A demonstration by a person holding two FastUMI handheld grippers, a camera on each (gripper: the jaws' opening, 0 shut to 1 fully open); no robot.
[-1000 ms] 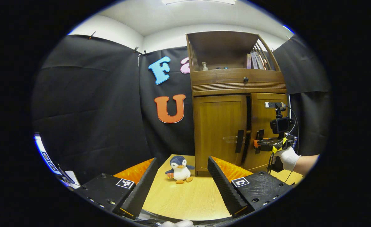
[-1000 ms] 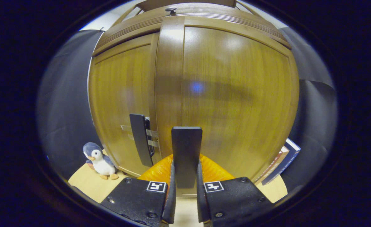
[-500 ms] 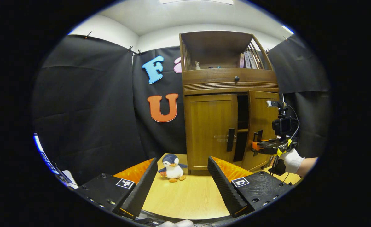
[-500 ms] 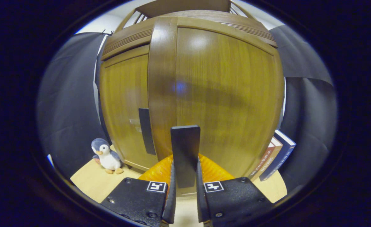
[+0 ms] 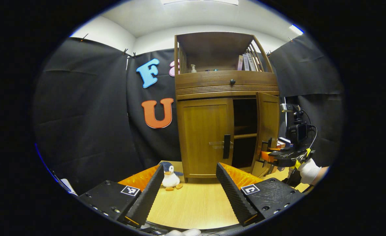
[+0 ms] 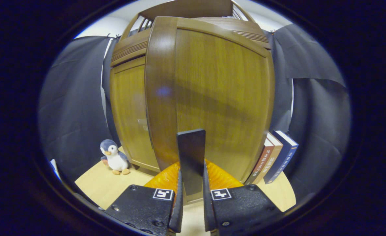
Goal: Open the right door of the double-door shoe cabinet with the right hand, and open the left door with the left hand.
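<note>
The wooden shoe cabinet [image 5: 225,85] stands on the table. Its right door [image 5: 267,131] is swung well open, showing dark shelves inside. In the right gripper view that door [image 6: 219,98] looms close, and my right gripper [image 6: 191,170] is shut on its black handle [image 6: 191,154]. The left gripper view shows the right gripper [image 5: 267,154] at the door's edge, held by a gloved hand [image 5: 309,167]. The left door [image 5: 206,137] is closed, its black handle [image 5: 227,146] free. My left gripper [image 5: 189,166] is open, well short of the cabinet, holding nothing.
A plush penguin [image 5: 170,175] sits on the light wooden table [image 5: 193,203] by the cabinet's left front corner. Several books [image 6: 276,155] lean against the cabinet's right side. Bottles and books stand on the open top shelf [image 5: 219,67]. Black cloth surrounds the booth.
The right door has swung from barely ajar to well open, pulled by the right gripper on its handle. The left gripper's view has shifted right, so the cabinet sits more central.
</note>
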